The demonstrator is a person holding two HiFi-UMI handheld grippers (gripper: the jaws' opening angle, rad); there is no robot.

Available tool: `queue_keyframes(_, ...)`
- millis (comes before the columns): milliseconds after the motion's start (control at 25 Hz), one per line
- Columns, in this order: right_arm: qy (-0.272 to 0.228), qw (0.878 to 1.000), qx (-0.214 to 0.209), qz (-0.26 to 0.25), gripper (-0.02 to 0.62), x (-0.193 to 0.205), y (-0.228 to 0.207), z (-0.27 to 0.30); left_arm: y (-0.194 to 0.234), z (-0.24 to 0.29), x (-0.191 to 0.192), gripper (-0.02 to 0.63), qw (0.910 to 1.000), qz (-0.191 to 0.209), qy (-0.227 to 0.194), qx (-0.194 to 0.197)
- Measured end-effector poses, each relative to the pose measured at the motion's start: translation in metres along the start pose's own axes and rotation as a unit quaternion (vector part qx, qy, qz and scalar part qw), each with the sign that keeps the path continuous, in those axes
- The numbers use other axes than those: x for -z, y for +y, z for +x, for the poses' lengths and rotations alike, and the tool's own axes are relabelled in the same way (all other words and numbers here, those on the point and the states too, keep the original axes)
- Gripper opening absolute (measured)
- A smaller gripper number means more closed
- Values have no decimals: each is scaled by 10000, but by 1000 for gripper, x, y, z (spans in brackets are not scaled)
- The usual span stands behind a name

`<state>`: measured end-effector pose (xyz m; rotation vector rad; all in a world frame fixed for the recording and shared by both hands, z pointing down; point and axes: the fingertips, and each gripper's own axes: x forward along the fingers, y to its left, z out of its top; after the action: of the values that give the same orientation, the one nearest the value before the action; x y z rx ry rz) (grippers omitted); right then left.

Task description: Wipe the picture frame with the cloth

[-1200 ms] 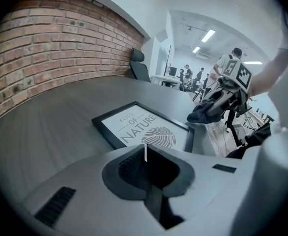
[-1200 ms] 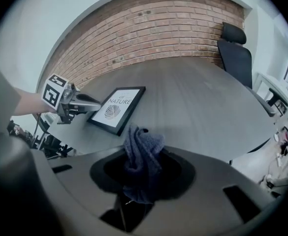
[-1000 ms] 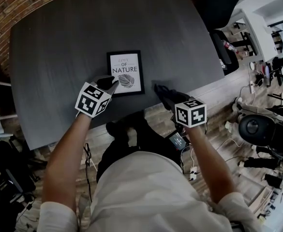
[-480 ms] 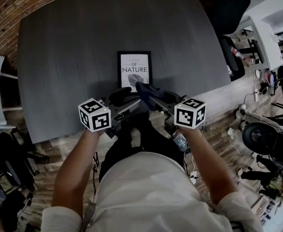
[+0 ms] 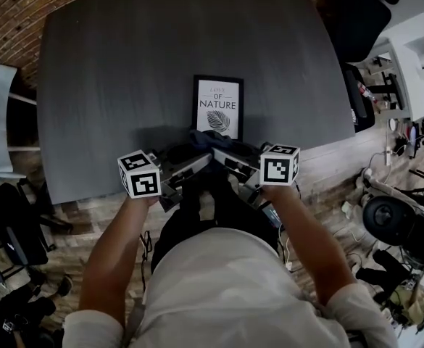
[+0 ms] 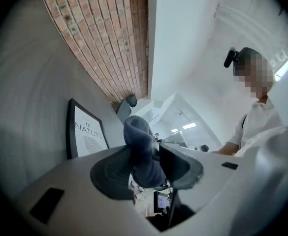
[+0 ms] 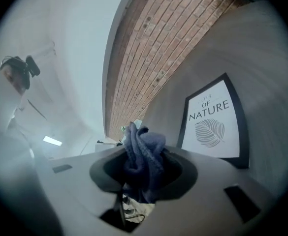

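In the head view, the black-framed rectangular picture frame (image 5: 218, 107) with a white leaf print is lying flat on the dark grey wooden table (image 5: 110, 85), toward its near edge. Just nearer than it, the left gripper (image 5: 196, 155) and the right gripper (image 5: 223, 155) are meeting tip to tip, a dark blue bunched cloth (image 5: 205, 138) showing between them.

In the left gripper view, the left gripper (image 6: 148, 162) is pinching the cloth (image 6: 138, 144); its jaws have just been closing onto it. The frame (image 6: 87, 132) is lying to the left.

In the right gripper view, the right gripper (image 7: 144, 170) is clamping the cloth (image 7: 143, 151), with the frame (image 7: 210, 119) far right.
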<state>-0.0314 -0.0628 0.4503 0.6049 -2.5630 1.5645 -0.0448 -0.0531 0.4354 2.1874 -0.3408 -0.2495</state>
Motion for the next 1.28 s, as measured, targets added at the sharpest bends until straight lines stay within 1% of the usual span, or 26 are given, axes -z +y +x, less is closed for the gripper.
queue_keyframes(80,-68,9994,-204,267,120,0,2,3,0,-4,-3,152,9999,-81,-110,23)
queue_keyframes(160,-153,9973,-457,550,120,-2,9,8,-1,-11,-7,152,9992,-270,-267,138)
queue_keyframes(240,-203,9949,-618,772,120,-3,12,13,-1,-15,-10,153,9984,-365,-374,204)
queue_keyframes(360,-322,9905,-795,1079,121,-6,14,17,2,-20,-14,152,9977,-426,-500,190)
queue_keyframes(440,-410,9868,-931,1261,127,-7,17,19,4,-23,-15,122,9971,-492,-563,142)
queue_keyframes(480,-431,9858,-975,1295,143,-8,18,20,6,-24,-16,89,9969,-529,-579,103)
queue_keyframes(640,-468,9872,-899,1230,199,-10,12,20,12,-27,-17,69,9962,-576,-648,-17)
queue_keyframes(720,-450,9882,-798,1223,198,-11,8,18,14,-28,-17,69,9961,-571,-670,-59)
queue_keyframes(760,-410,9889,-754,1214,183,-10,6,18,14,-29,-17,69,9963,-563,-650,-72)
queue_keyframes(800,-368,9894,-726,1199,153,-9,5,17,14,-28,-16,69,9965,-558,-624,-75)
queue_keyframes(880,-352,9894,-741,1197,134,-8,5,18,13,-27,-14,71,9963,-590,-624,-27)
queue_keyframes(920,-375,9888,-775,1220,129,-9,6,20,11,-27,-14,84,9959,-631,-642,23)
queue_keyframes(960,-403,9880,-812,1254,128,-9,7,21,9,-25,-13,128,9956,-675,-639,80)
queue_keyframes(1000,-430,9871,-850,1290,127,-10,9,23,7,-22,-11,190,9956,-710,-598,131)
queue_keyframes(1040,-457,9860,-894,1328,127,-11,10,24,6,-20,-8,229,9958,-732,-531,157)
queue_keyframes(1080,-486,9849,-949,1366,127,-12,12,26,7,-18,-6,230,9960,-746,-473,154)
queue_keyframes(1160,-546,9824,-1057,1443,127,-14,14,27,10,-18,-5,179,9959,-774,-457,116)
queue_keyframes(1280,-567,9808,-1111,1500,134,-16,14,27,12,-20,-7,153,9966,-690,-447,65)
